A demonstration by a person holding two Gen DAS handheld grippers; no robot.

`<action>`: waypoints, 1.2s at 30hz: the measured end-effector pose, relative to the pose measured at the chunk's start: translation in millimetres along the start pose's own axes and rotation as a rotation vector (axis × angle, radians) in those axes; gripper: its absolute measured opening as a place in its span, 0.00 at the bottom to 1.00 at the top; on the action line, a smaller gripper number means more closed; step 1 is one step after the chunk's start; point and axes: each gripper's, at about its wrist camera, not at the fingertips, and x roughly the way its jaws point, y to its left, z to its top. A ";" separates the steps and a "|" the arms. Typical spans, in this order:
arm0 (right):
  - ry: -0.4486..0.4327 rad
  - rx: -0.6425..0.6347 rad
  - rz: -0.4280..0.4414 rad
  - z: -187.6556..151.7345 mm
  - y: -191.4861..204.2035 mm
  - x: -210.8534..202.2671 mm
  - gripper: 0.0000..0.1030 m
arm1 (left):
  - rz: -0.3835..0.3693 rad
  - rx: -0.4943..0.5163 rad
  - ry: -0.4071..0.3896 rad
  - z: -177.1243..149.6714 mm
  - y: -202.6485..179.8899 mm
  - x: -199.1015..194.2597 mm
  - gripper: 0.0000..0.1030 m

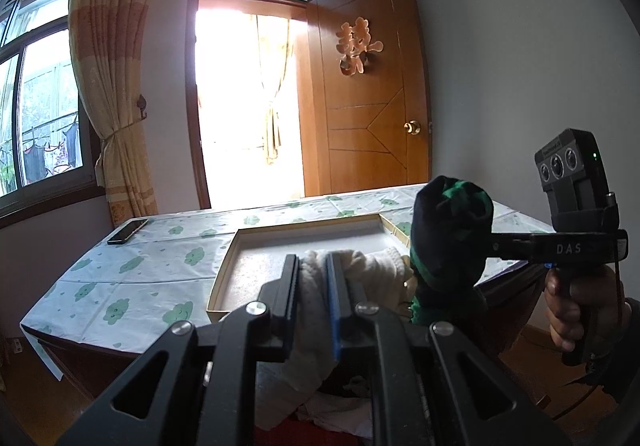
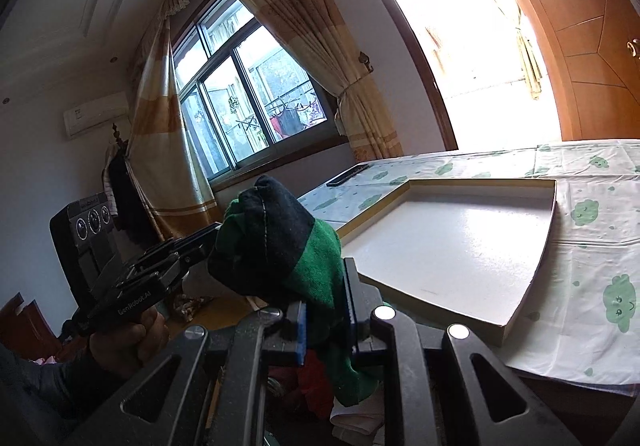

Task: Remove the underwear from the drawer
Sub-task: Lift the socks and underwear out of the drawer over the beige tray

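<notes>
In each claw (image 1: 313,262) (image 2: 326,286), clamped underwear (image 1: 352,266) (image 2: 280,242)

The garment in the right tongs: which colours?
Black and green garment, clearest in the right wrist view.

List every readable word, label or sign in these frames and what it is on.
"DAS": on the right gripper, seen from the left wrist view.
"GenRobot.AI": on the side of the left gripper, seen from the right wrist view.
Carved double-happiness character "囍": on the door.
Small labels on top of both camera heads: too blurred to read.
Mark on the air conditioner: too small to read.
</notes>
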 end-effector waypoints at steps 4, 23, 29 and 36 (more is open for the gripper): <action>-0.004 0.012 -0.008 12.6 -5.4 3.2 0.16 | -0.006 0.006 0.006 9.0 -0.5 11.2 0.11; -0.032 0.078 -0.091 70.4 -50.4 24.2 0.16 | 0.023 0.074 0.044 43.6 -11.2 83.5 0.11; -0.010 0.135 -0.120 77.2 -78.6 40.6 0.16 | 0.041 0.059 0.087 42.2 -1.2 115.2 0.11; 0.032 0.222 -0.144 80.1 -113.6 61.2 0.16 | 0.071 0.022 0.115 50.7 15.1 148.8 0.10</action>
